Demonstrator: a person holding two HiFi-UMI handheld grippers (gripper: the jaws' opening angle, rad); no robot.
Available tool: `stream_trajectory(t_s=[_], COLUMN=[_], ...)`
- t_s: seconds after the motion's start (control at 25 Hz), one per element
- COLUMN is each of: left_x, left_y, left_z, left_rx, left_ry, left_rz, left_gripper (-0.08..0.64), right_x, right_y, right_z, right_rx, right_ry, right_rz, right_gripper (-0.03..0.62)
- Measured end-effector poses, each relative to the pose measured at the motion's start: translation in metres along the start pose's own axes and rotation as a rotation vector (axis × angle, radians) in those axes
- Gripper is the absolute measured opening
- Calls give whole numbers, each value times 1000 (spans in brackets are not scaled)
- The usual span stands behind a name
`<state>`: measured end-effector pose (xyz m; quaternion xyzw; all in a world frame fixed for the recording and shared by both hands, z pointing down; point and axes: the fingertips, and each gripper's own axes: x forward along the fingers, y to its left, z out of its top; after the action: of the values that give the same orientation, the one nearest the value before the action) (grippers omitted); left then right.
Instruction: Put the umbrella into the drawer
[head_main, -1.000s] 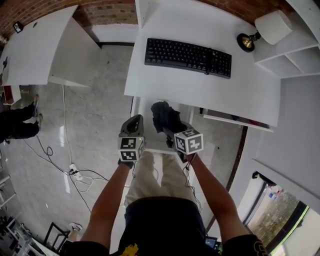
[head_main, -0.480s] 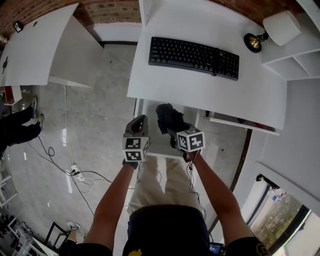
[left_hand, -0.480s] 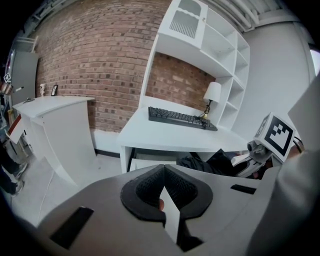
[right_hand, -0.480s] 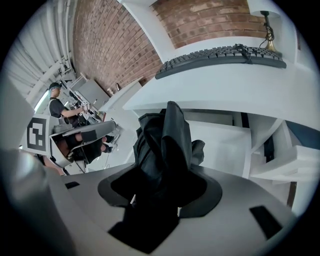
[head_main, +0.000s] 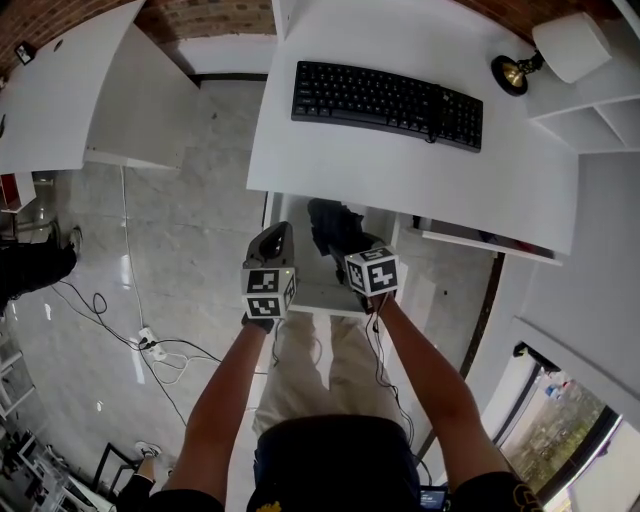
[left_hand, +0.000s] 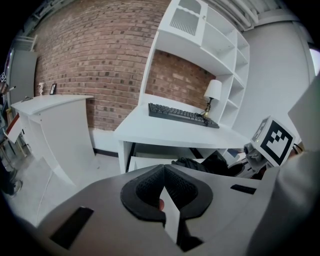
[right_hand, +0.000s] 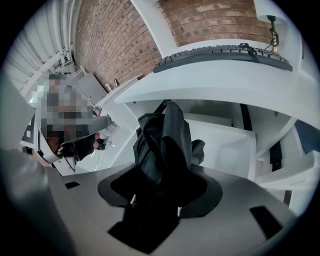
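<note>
Bright, even light, daylight apparently from the near-right window (head_main: 570, 420); soft shadow under the desk (head_main: 400, 160); fisheye-curved, dark-vignetted edges.

the white tabletop (head_main: 400, 170) carries a black keyboard (head_main: 388, 104) toward its back and a lamp (head_main: 555, 52) at its far right corner. under its front edge an open white drawer (head_main: 320, 290) juts out. cables (head_main: 95, 300) and a power strip (head_main: 150, 345) lie on the grey floor (head_main: 190, 230) to the left.

The open white drawer (head_main: 322, 292) lies free from above in front; the white desk top (head_main: 400, 160) overhangs its rear, a black folded umbrella (head_main: 328, 225) hangs between
</note>
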<state>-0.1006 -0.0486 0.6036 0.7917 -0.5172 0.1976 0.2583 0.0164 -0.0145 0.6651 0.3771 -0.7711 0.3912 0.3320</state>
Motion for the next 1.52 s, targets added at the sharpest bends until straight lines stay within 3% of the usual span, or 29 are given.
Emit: stream_trajectory(t_s=[0.48,0.76,1.08,1.52], left_x=[12,31,46,50], left_y=[3,-2,1,8], left_z=[-21,-15,-36,-45], left_rx=[-6,-8,10,-3], left_ry=[16,-23,-25,-27], left_rz=[-10,-33,-28,-11], left_gripper=[17,17,17,17], right_x=[39,58,73,86], right_y=[-6,-14,-16,-24], right_z=[-7,-5,-18,-17], right_rx=[-73,-135,-194,-181], right_ry=[-32,-57,-71,-88], right_rz=[-24,-19,-37,-37], right_gripper=[224,225,225,230])
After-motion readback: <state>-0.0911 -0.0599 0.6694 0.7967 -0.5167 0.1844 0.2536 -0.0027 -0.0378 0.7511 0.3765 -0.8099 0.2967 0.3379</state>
